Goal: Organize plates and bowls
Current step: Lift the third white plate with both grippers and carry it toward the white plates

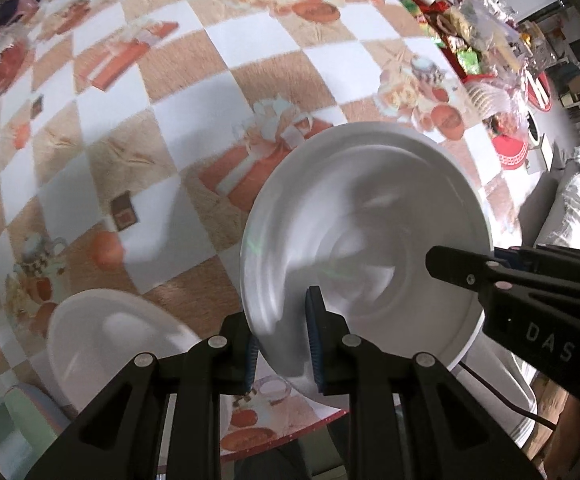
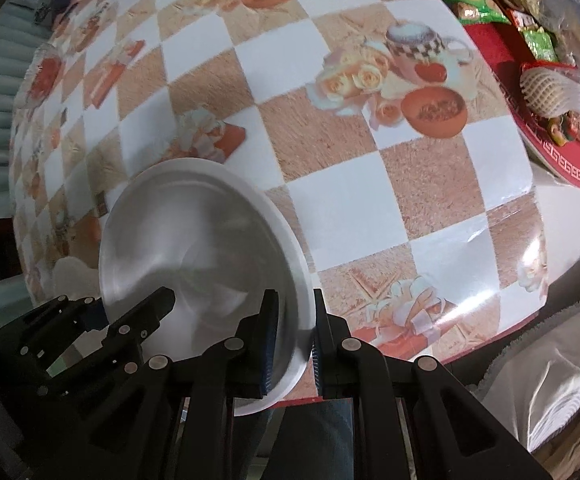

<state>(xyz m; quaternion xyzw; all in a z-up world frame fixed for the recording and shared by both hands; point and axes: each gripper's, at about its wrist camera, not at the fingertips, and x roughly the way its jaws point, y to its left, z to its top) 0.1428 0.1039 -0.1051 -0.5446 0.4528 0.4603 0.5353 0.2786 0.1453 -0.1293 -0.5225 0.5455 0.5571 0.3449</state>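
Jaws of both grippers pinch one white plate: my left gripper [image 1: 281, 344] clamps its near rim, my right gripper [image 2: 294, 344] clamps the opposite rim. I see the plate [image 1: 354, 216] lifted and tilted over the desk's near edge. I count two dishes: this plate and one white bowl [image 1: 105, 340] resting on the desk to its left. The desk [image 1: 193, 128] wears a checkered printed cloth; a red tray [image 2: 570, 160] of snacks sits at its far right.
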